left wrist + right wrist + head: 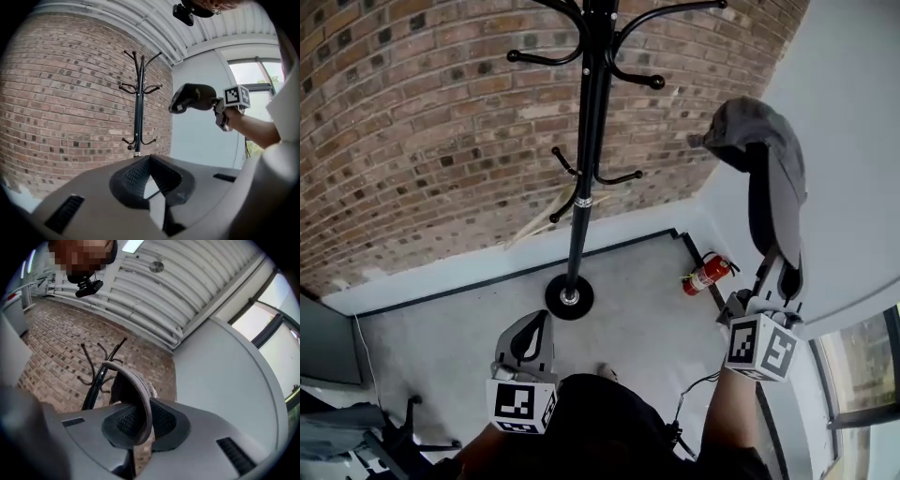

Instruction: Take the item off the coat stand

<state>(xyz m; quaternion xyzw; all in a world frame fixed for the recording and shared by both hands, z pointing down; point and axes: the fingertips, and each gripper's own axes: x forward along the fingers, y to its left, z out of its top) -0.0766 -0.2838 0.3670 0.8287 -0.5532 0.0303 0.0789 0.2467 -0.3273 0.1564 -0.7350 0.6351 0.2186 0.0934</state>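
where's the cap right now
The cap is off the coat stand, clamped in the jaws of the right gripper at the head view's right, raised in front of the white wall.

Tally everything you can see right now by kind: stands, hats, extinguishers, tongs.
coat stand: 1, hooks bare
grey cap: 1, clamped in the right tongs
red fire extinguisher: 1, on the floor by the wall
tongs: 2, the right tongs and the left tongs, the latter holding nothing
Total: 5
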